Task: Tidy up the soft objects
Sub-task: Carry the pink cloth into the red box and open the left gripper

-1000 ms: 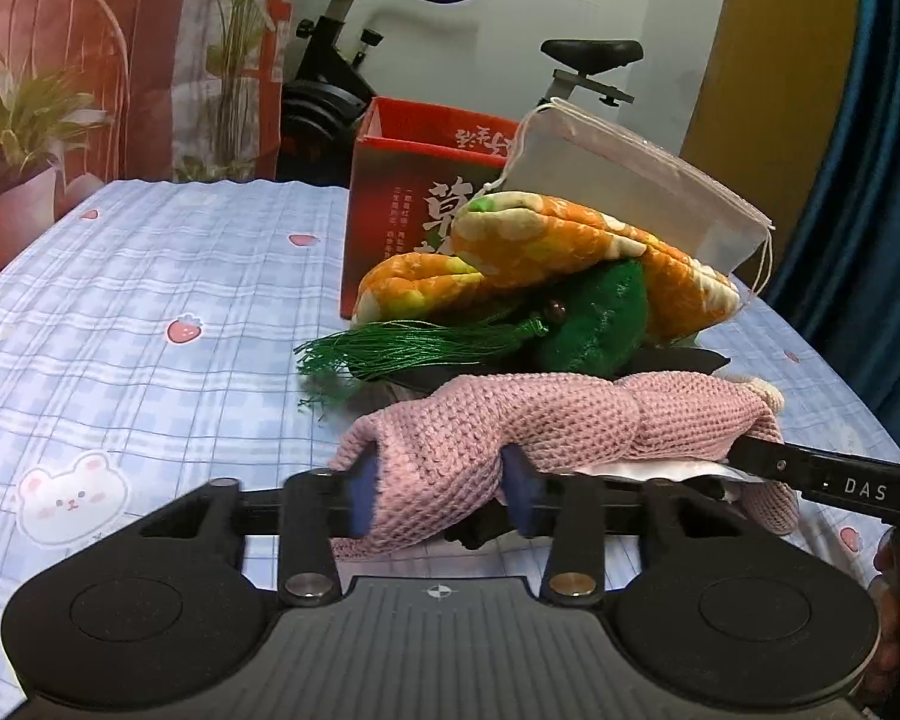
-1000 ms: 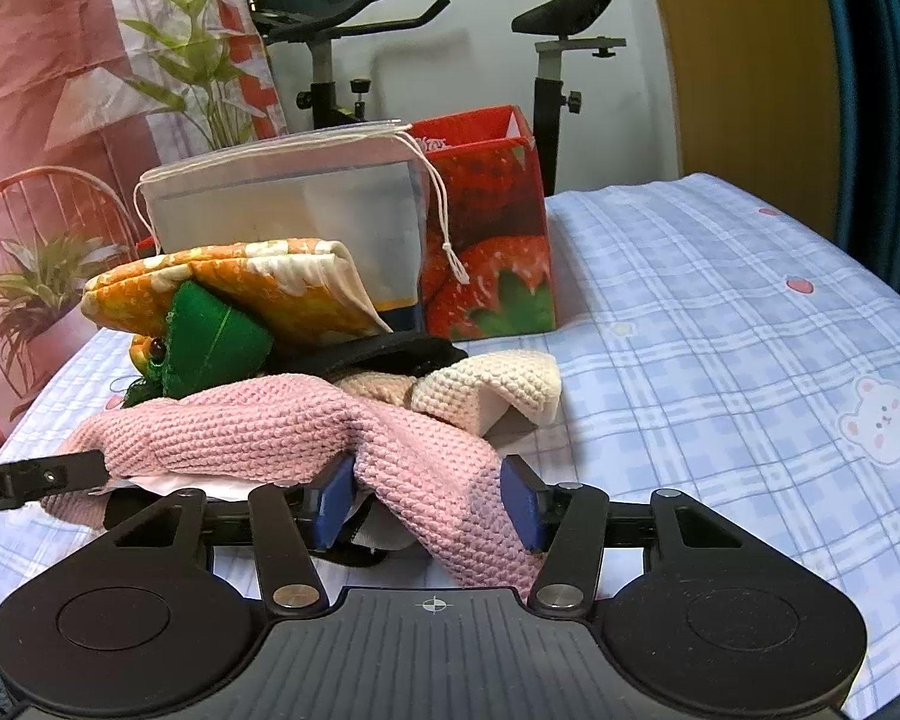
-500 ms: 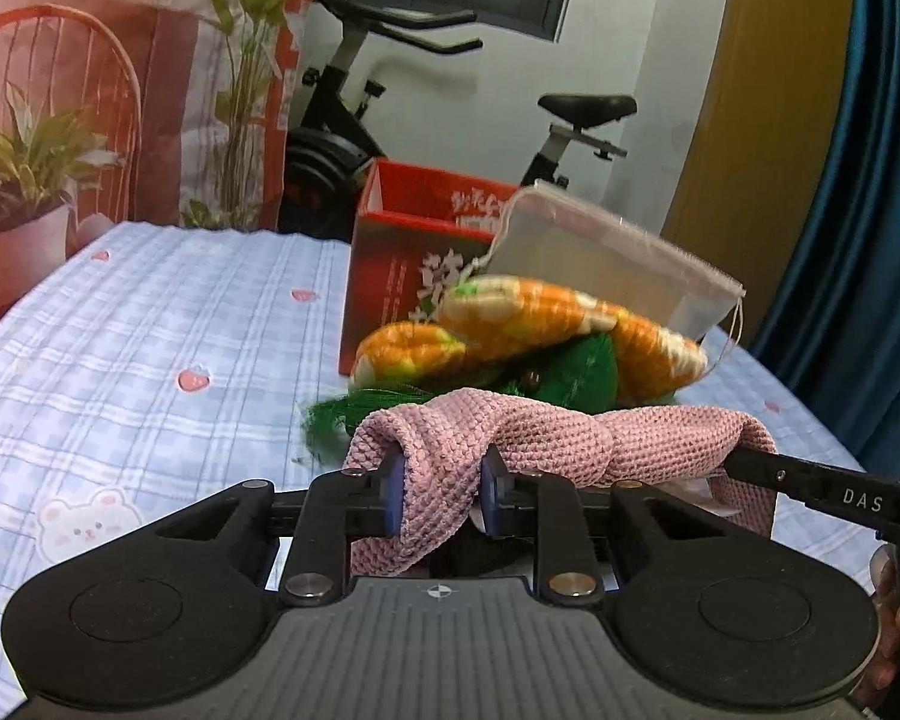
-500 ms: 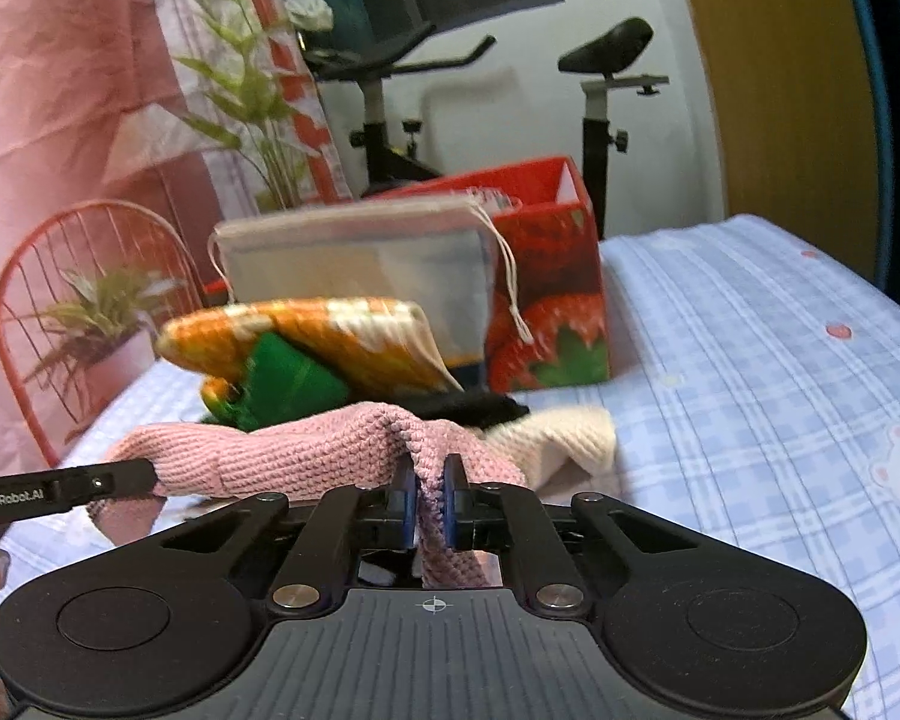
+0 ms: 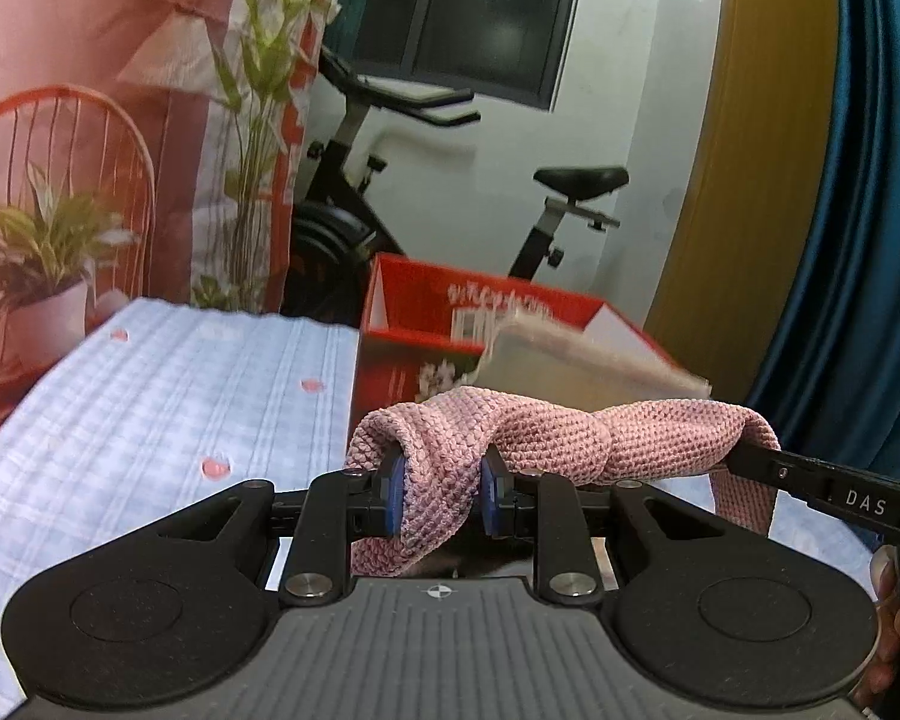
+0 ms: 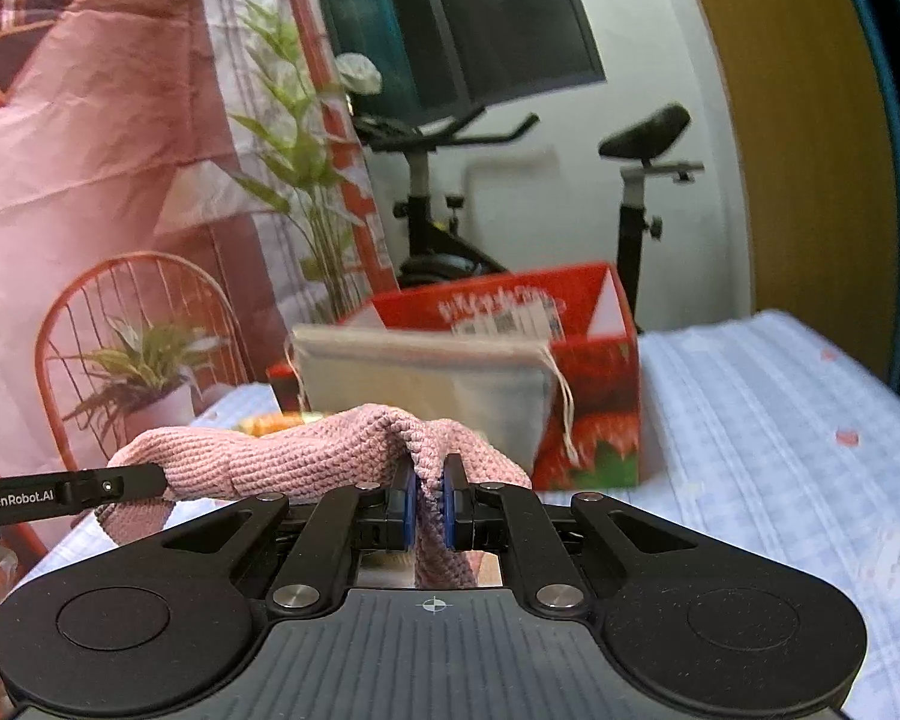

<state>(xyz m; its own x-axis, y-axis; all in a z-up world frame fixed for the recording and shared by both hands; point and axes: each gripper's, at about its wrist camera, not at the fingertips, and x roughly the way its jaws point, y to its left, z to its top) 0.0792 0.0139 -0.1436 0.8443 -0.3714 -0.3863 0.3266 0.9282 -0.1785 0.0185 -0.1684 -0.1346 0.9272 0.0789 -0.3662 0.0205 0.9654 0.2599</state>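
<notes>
A pink knitted cloth [image 5: 570, 438] hangs stretched between both grippers, lifted above the bed. My left gripper [image 5: 439, 495] is shut on its left end. My right gripper [image 6: 429, 509] is shut on its other end; the cloth also shows in the right wrist view [image 6: 306, 462]. Behind it stands a red strawberry box [image 5: 450, 324], also in the right wrist view [image 6: 594, 396], with a white drawstring bag [image 6: 426, 384] leaning against it. A sliver of the orange plush [image 6: 270, 422] shows below the cloth; the rest of the pile is hidden.
A checked blue bedsheet [image 5: 150, 420] covers the surface. A potted plant [image 5: 42, 276] and a red wire chair [image 6: 132, 312] stand to the left. An exercise bike [image 5: 390, 180] stands behind the box. A blue curtain [image 5: 858, 240] hangs on the right.
Both grippers closed on the pink cloth and lifted it up off the pile. The orange and green plush items have dropped out of sight below.
</notes>
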